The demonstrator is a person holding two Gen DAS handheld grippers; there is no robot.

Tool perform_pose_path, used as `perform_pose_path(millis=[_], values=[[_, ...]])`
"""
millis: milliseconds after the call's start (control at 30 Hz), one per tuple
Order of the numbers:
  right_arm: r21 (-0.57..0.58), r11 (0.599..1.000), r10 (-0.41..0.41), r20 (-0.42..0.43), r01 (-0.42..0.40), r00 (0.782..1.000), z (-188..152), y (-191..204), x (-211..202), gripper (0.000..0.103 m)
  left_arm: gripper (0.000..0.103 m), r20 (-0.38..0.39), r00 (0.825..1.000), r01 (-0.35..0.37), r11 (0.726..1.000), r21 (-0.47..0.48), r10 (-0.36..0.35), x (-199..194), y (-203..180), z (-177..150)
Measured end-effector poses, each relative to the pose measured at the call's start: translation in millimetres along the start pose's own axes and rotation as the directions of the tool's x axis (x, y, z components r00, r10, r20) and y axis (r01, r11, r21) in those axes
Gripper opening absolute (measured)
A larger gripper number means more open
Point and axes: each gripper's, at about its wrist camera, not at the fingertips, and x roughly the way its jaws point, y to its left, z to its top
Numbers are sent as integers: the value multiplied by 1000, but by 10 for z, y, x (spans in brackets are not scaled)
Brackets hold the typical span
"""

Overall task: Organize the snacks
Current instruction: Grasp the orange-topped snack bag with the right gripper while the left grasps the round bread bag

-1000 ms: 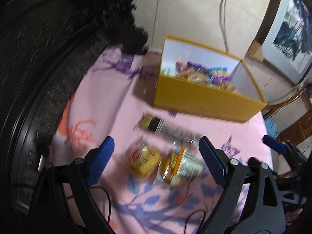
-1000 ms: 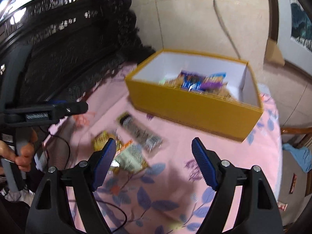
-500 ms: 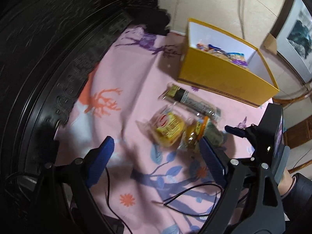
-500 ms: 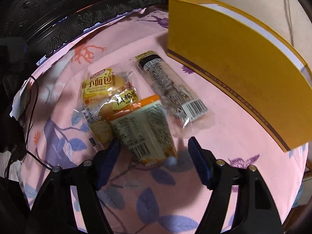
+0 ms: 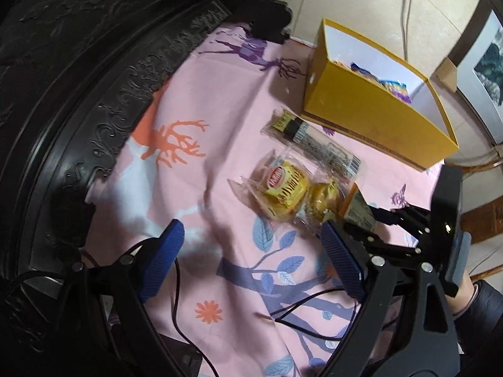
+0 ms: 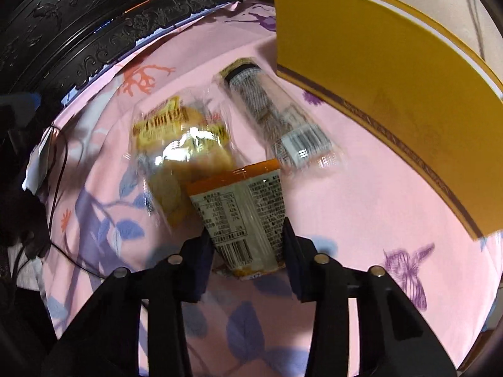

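On the pink cloth lie three snacks: a long clear packet with a barcode [image 5: 314, 144] [image 6: 276, 119], a yellow bread packet [image 5: 283, 185] [image 6: 176, 132], and an orange-edged packet [image 5: 358, 207] [image 6: 245, 213]. My right gripper [image 6: 246, 245] [image 5: 364, 220] points down at the orange-edged packet. Its jaws are closing and both pads touch the packet's sides. My left gripper [image 5: 251, 229] hangs open over bare cloth just short of the bread packet. A yellow box [image 5: 371, 119] [image 6: 393, 78] holding several snacks stands behind them.
Black carved wooden furniture [image 5: 94, 78] curves round the left side of the cloth [image 5: 220, 94]. Thin black cables [image 5: 308, 304] trail over the near cloth. A person's hand and dark sleeve [image 5: 471, 292] hold the right gripper. A cord [image 5: 408, 15] runs up the wall behind the box.
The right gripper has come down close over the snacks and its jaws have narrowed onto the orange-edged packet. The left gripper has drifted back from the box and stayed wide.
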Motion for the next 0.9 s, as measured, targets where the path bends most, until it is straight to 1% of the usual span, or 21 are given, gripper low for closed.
perform_pose_path(millis=[67,133,200,267,367,433,533,600,667,733,767,867,900], values=[[42,999,-9,3,9,1000,-159,-54,-72,41,90,-9,1000,13,1000,28,-13,44,-85,-3],[85,996,-31,8,30,999,-387,-111,-158,41,90,-9,1000,30,998,48,-30,73,-156,-10],[121,991,-50,15,48,999,-573,-158,-231,41,90,-9,998,60,995,77,-59,118,-251,-13],[195,979,-59,23,53,998,-745,-229,-323,41,90,-8,998,70,991,113,-69,169,-357,-4],[313,950,-43,51,25,998,-936,-333,-393,43,90,-5,995,98,978,186,-99,283,-541,17],[346,938,-43,66,17,997,-1029,-363,-415,44,90,-7,993,119,960,254,-121,392,-708,18],[327,944,-67,66,42,996,-1049,-322,-407,46,90,-24,991,134,935,329,-134,593,-901,31],[299,952,-87,64,64,994,-1040,-273,-397,47,90,-39,990,140,922,362,-135,714,-989,24],[291,954,-93,68,69,993,-1041,-248,-391,47,90,-55,990,140,912,386,-128,842,-1050,14],[298,953,-86,80,59,993,-1070,-267,-399,47,90,-71,992,126,911,393,-106,976,-1065,17],[302,952,-83,84,54,993,-1077,-273,-400,47,90,-83,991,130,912,388,-106,1019,-1065,24],[301,952,-80,91,49,993,-1088,-277,-405,47,90,-129,979,191,918,347,-155,1117,-1012,56],[299,953,-81,92,50,992,-1090,-274,-408,47,90,-145,977,198,917,345,-157,1153,-1013,55]])
